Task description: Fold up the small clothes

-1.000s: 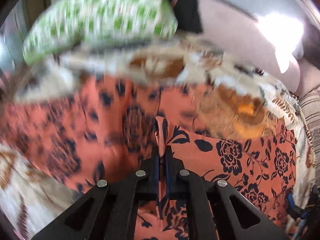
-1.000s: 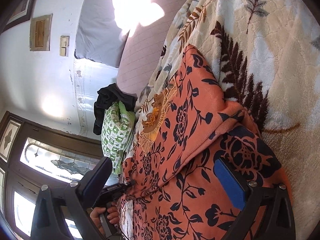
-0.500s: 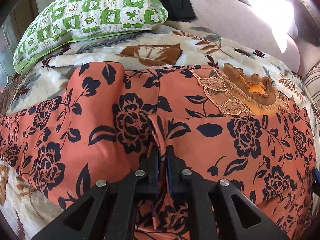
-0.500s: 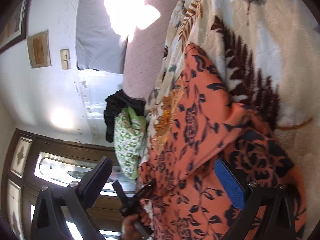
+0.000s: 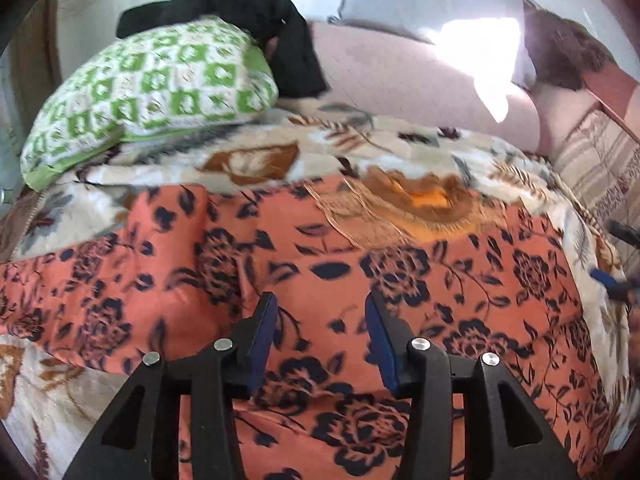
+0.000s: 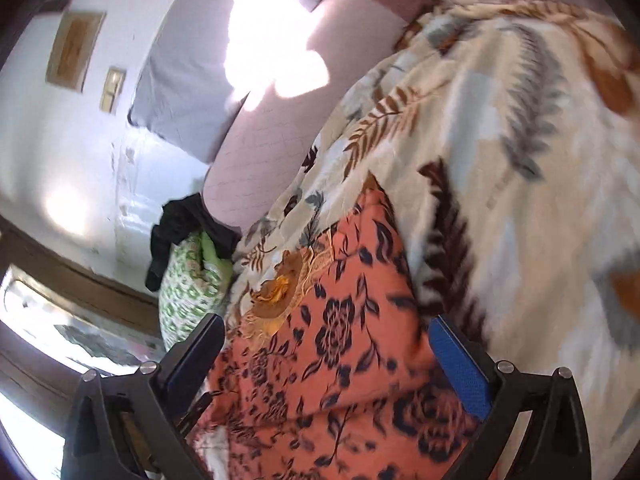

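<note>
An orange garment with dark blue flowers (image 5: 460, 280) lies spread on the bed, its embroidered neckline (image 5: 416, 204) toward the far side. My left gripper (image 5: 320, 304) hovers just over the cloth near its front edge. Its jaws are opening, and the fabric lies below them, not pinched. My right gripper (image 6: 325, 328) stands open above the garment (image 6: 360, 380) at its right end, with nothing between the blue pads (image 6: 460, 364). In the left wrist view the right gripper (image 5: 612, 276) shows at the far right edge.
The garment rests on a cream leaf-patterned blanket (image 5: 280, 152). Behind it lie a green-and-white pillow (image 5: 152, 92) with a black cloth (image 5: 280, 32) on it, a pink bolster (image 5: 400, 80) and a striped cushion (image 5: 600, 160). A wall and a glazed door (image 6: 60, 340) stand beyond.
The left gripper let go of the pinched fold and its jaws spread; the fold has dropped flat. The right gripper rose and rolled, staying open over the garment's end.
</note>
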Motion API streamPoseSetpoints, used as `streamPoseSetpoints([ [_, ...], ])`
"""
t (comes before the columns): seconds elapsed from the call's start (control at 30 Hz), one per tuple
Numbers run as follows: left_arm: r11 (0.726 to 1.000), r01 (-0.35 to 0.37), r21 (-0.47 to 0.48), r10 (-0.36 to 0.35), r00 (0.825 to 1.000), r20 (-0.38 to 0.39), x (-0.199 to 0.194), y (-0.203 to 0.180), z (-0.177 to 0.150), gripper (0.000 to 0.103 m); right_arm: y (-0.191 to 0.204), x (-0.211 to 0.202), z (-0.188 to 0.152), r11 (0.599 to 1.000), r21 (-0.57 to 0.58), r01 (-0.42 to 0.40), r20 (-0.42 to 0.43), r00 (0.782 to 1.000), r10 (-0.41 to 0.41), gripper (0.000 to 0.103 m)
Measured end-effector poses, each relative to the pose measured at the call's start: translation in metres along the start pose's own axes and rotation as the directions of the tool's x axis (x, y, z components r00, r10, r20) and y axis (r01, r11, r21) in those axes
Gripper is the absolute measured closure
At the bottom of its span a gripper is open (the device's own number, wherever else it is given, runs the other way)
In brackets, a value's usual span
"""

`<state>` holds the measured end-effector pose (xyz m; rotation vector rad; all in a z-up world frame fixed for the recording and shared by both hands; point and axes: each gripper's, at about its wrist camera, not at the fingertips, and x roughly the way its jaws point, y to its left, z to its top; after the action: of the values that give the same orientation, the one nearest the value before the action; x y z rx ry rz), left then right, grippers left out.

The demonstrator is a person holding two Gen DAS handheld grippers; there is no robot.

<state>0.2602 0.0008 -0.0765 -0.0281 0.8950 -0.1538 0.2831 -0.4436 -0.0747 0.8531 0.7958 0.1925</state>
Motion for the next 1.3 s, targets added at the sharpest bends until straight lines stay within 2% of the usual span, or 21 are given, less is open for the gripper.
streamPoseSetpoints([
  [0.07,1.0,0.004,0.012,-0.004,1.0,-0.03,0.012,-0.004,-0.008,0.057,0.004,0.033,0.015,0.988,-0.107,0.11,-0.038,0.993,-0.114,0.006],
  [0.13,1.0,0.01,0.008,-0.009,0.998,-0.061,0.025,-0.005,-0.016,0.057,-0.006,0.06,0.025,0.981,-0.111,0.162,-0.085,0.982,-0.171,0.035],
  [0.17,1.0,0.015,0.007,-0.014,0.996,-0.085,0.032,-0.004,-0.021,0.057,-0.01,0.072,0.028,0.979,-0.111,0.171,-0.109,0.977,-0.183,0.058],
  [0.27,1.0,0.012,0.011,-0.011,0.996,-0.085,0.04,-0.003,-0.03,0.057,-0.019,0.093,0.033,0.955,-0.193,0.228,-0.136,0.957,-0.256,0.083],
  [0.3,1.0,0.011,0.016,-0.009,0.996,-0.084,0.04,-0.004,-0.03,0.057,-0.029,0.091,0.038,0.958,-0.154,0.244,-0.115,0.958,-0.262,0.088],
  [0.37,1.0,0.013,0.007,-0.012,0.995,-0.094,0.038,-0.004,-0.029,0.057,-0.047,0.075,0.043,0.959,-0.05,0.28,-0.041,0.959,-0.282,0.088],
  [0.43,1.0,0.02,-0.002,-0.02,0.994,-0.103,0.038,-0.001,-0.027,0.057,-0.039,0.072,0.04,0.956,-0.093,0.278,-0.05,0.958,-0.283,0.084],
  [0.5,1.0,0.021,-0.014,-0.022,0.994,-0.104,0.033,0.0,-0.026,0.056,-0.017,0.056,0.033,0.938,-0.157,0.31,0.004,0.95,-0.313,0.083],
  [0.57,0.999,0.028,-0.035,-0.031,0.995,-0.095,0.025,0.002,-0.025,0.056,0.01,0.036,0.018,0.946,-0.193,0.26,0.031,0.965,-0.259,0.082],
  [0.63,0.998,0.045,-0.053,-0.049,0.996,-0.074,0.01,0.006,-0.026,0.056,0.032,0.027,-0.004,0.97,-0.212,0.123,-0.028,0.991,-0.132,0.067],
  [0.67,0.997,0.052,-0.056,-0.055,0.996,-0.063,0.002,0.008,-0.027,0.056,0.04,0.028,-0.018,0.971,-0.227,0.069,-0.085,0.992,-0.091,0.032],
  [0.7,0.996,0.058,-0.065,-0.062,0.997,-0.055,-0.006,0.012,-0.028,0.056,0.044,0.033,-0.032,0.968,-0.248,0.033,-0.129,0.989,-0.067,0.01],
  [0.73,0.993,0.07,-0.091,-0.074,0.996,-0.043,-0.017,0.02,-0.029,0.055,0.041,0.037,-0.042,0.963,-0.267,0.042,-0.146,0.986,-0.084,0.011],
  [0.8,0.982,0.092,-0.165,-0.098,0.995,-0.027,-0.034,0.042,-0.032,0.049,0.007,0.05,-0.049,0.963,-0.2,0.182,-0.178,0.959,-0.219,0.014],
  [0.87,0.949,0.135,-0.284,-0.141,0.99,-0.001,-0.053,0.08,-0.038,0.049,-0.013,0.034,-0.047,0.991,-0.036,0.129,-0.121,0.984,-0.132,0.019],
  [0.97,0.875,0.157,-0.458,-0.137,0.988,0.076,-0.077,0.149,-0.051,0.042,0.024,0.006,-0.06,0.981,-0.151,0.124,-0.058,0.989,-0.134,0.018],
  [1.03,0.786,0.163,-0.596,-0.11,0.986,0.124,-0.088,0.204,-0.065,0.039,0.041,-0.007,-0.08,0.975,-0.205,0.085,-0.063,0.993,-0.099,0.017],
  [1.1,0.655,0.19,-0.732,-0.084,0.98,0.179,-0.093,0.262,-0.081,0.039,0.044,-0.015,-0.106,0.972,-0.229,0.048,-0.089,0.994,-0.07,0.017],
  [1.17,0.549,0.182,-0.816,-0.034,0.98,0.196,-0.093,0.31,-0.094,0.039,0.04,-0.02,-0.129,0.972,-0.228,0.052,-0.107,0.991,-0.079,0.017],
  [1.23,0.48,0.187,-0.857,-0.006,0.978,0.21,-0.09,0.345,-0.101,0.039,0.033,-0.022,-0.151,0.979,-0.198,0.048,-0.123,0.99,-0.074,0.017],
  [1.3,0.449,0.173,-0.877,0.019,0.979,0.203,-0.085,0.366,-0.103,0.039,0.023,-0.027,-0.169,0.983,-0.177,0.056,-0.126,0.989,-0.079,0.017],
])
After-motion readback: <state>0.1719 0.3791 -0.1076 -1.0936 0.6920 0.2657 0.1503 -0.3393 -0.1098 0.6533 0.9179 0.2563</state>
